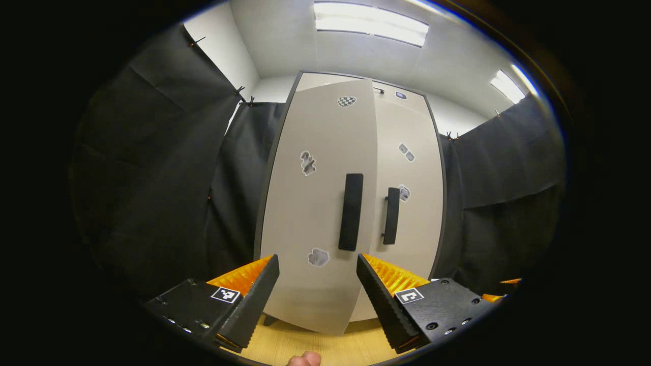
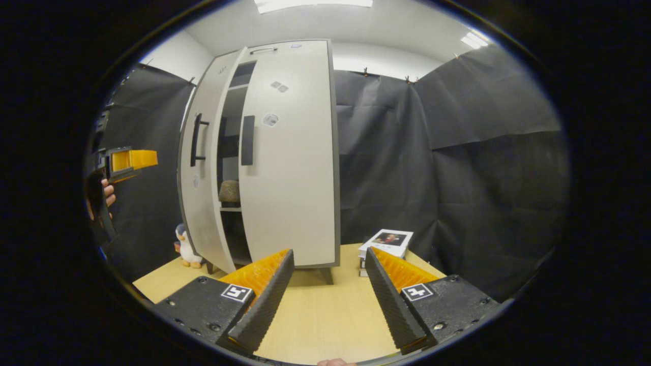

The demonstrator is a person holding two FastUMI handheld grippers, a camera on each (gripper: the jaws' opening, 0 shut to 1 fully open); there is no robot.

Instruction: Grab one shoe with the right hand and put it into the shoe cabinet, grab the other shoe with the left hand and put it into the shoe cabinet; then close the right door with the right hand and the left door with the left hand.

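The pale shoe cabinet (image 1: 407,264) stands straight ahead in the left gripper view. Its left door (image 1: 315,203) hangs ajar, swung out toward me, with its dark handle (image 1: 351,211) just above my open left gripper (image 1: 318,260). The right door (image 1: 407,178) lies flat against the cabinet; its handle (image 1: 391,215) sits beside the gap. In the right gripper view the cabinet (image 2: 290,178) is seen from its right side, and a brownish shoe (image 2: 230,192) rests on a shelf in the gap. My right gripper (image 2: 329,252) is open over the wooden floor, holding nothing. The left gripper (image 2: 127,160) shows far left, held by a hand.
A toy penguin (image 2: 187,248) stands on the floor by the cabinet's left foot. A stack of books (image 2: 386,243) lies on the wooden floor (image 2: 325,315) right of the cabinet. Black cloth walls close in on both sides.
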